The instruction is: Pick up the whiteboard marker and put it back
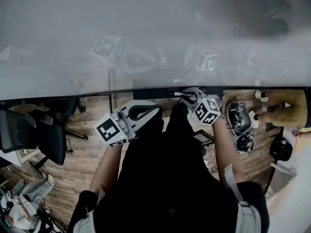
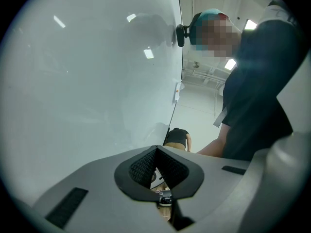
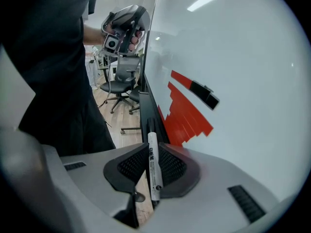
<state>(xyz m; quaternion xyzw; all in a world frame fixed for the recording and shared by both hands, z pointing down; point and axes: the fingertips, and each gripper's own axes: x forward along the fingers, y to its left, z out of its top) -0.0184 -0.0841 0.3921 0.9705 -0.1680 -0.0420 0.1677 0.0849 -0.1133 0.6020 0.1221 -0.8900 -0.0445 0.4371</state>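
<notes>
1. Marker (image 3: 153, 166): the first half of the task is done. The right claw (image 3: 151, 148) is closed on it, with the two pads pressing its body from both sides.
2. The marker is held off the ground, just beside the lower edge of the board (image 3: 233, 57). It points along the narrow black tray (image 3: 145, 111). I cannot tell whether its far end touches the tray.
3. What is left, as I judge it, is to put it back. The tray looks like its place, so the marker must be laid there and the claw opened.
4. The left claw (image 2: 156, 148) has its tips together and nothing between them. It is near the board and seems to have no part in this step.
5. The marker is slim and round, of smooth white plastic with black print, and its near end is dark.
6. Both claws are of matt grey plastic, with black pads that are finely ribbed.
7. The board is glossy white and reflects the ceiling lamps. A red stepped shape (image 3: 187, 111) and a small black block (image 3: 204, 93) sit on it. The floor (image 1: 87, 154) is of wooden planks.
</notes>
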